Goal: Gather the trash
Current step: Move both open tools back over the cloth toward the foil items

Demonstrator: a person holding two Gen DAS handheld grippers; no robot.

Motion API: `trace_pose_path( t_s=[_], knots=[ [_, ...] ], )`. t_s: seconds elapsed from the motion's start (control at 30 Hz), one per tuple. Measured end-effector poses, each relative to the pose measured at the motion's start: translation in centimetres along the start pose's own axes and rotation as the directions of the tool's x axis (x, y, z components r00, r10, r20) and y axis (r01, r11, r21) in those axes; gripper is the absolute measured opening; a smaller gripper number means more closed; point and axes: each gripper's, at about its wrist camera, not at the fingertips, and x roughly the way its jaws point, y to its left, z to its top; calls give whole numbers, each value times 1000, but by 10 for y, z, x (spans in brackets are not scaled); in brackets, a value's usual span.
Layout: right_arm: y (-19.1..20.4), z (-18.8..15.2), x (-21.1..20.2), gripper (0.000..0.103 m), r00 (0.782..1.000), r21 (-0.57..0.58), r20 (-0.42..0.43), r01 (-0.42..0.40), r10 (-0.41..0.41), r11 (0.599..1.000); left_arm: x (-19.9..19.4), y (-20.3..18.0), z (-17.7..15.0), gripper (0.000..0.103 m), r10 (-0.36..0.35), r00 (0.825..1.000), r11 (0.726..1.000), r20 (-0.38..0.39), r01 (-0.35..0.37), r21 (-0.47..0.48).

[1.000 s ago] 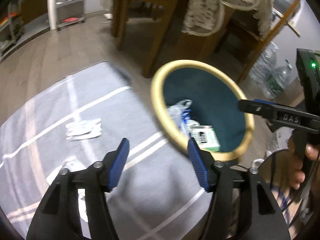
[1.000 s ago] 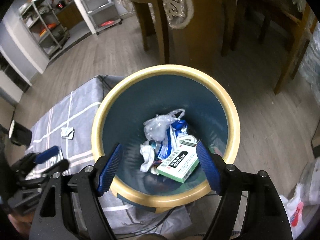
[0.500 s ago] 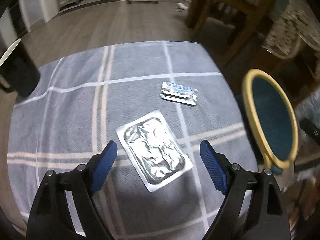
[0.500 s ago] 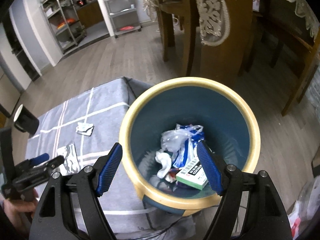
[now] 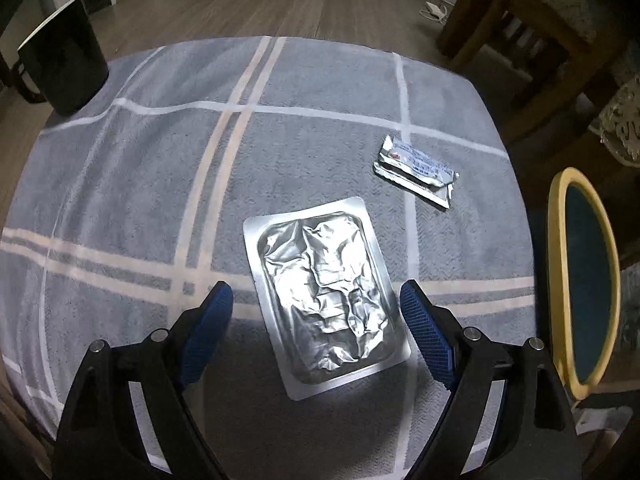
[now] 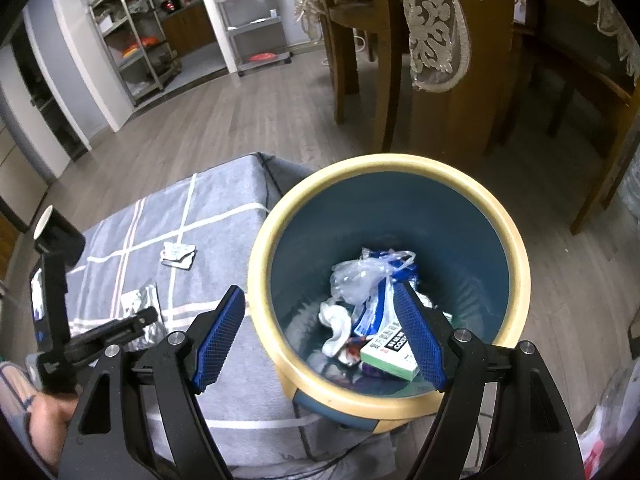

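Note:
A crumpled silver foil pack (image 5: 324, 300) lies flat on the grey striped cloth (image 5: 160, 180). My left gripper (image 5: 315, 294) points down over it, open, with one blue fingertip on either side of the pack and clear of it. A small printed sachet (image 5: 416, 170) lies farther back, to the right. In the right wrist view, my right gripper (image 6: 320, 294) hangs open and empty over the near rim of the yellow-rimmed blue bin (image 6: 384, 164). The bin holds a green-and-white box (image 6: 388, 354), a plastic bag (image 6: 360, 276) and a tissue (image 6: 336, 320).
A black mug (image 5: 64, 68) stands at the cloth's far left corner. The bin's rim (image 5: 556, 240) sits just past the table's right edge. Wooden chairs and table legs (image 6: 360, 60) stand behind the bin, metal shelves (image 6: 136, 40) farther back. A person's hand (image 6: 44, 420) holds the left gripper.
My left gripper swung from the bin to above the table, sank toward the foil pack, and its jaws widened. My right gripper shifted slightly over the bin and stayed open.

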Motion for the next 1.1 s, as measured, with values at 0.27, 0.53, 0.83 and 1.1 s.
trace_pose_path(
  t_s=[0.27,0.53,0.83,1.1],
  knots=[
    [9,-2,4,77,1000,-25,-8,-22,22,999,2,-16,-2,67,23,998,996,56,-27,81],
    [28,-3,9,77,997,-72,-23,-73,72,995,-2,-4,-2,60,-74,996,978,44,64,199],
    [77,-2,34,77,982,-207,-92,-181,165,961,-3,33,17,60,-191,980,954,-53,198,224],
    [128,7,74,77,981,-436,-119,-193,156,879,-7,56,22,61,-171,981,941,-86,189,282]
  ],
)
